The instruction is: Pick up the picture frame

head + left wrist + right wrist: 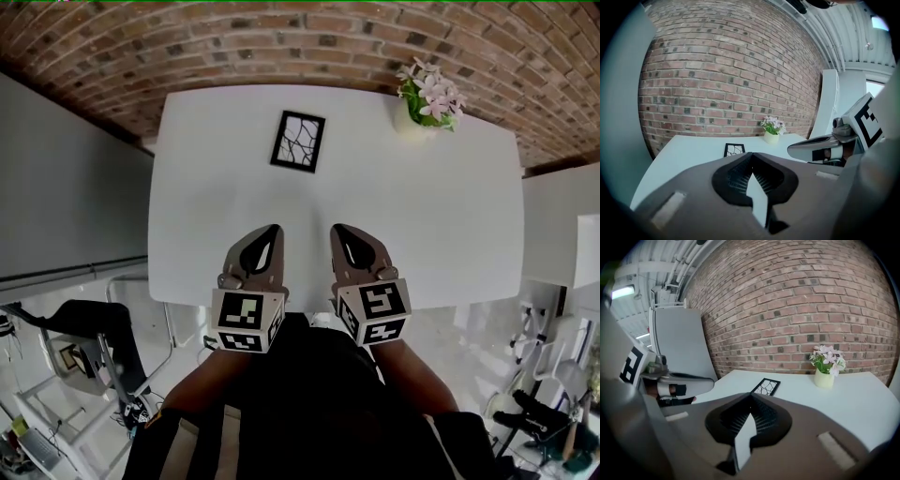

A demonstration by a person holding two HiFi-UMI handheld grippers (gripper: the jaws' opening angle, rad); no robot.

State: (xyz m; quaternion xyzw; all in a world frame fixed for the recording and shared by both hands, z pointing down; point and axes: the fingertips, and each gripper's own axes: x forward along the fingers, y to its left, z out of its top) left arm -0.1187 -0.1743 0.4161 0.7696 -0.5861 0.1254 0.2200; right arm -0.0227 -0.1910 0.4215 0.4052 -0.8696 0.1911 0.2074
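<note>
Picture frame [298, 142], the black rectangular one with a branching white pattern: where is it?

— Flat on the white table [206, 187], upper centre of the head view, untouched.

— And the grippers?

— Lower centre-left, the left gripper [273, 231] has its jaws together, empty. Beside it, the right gripper [337, 229] is likewise closed on nothing. Both sit well apart from the frame. Upper right, a pale pot of pink flowers [429, 98] stands on the table.

picture frame [298, 141] on table [450, 225] | flower pot [427, 105] right of it
</note>
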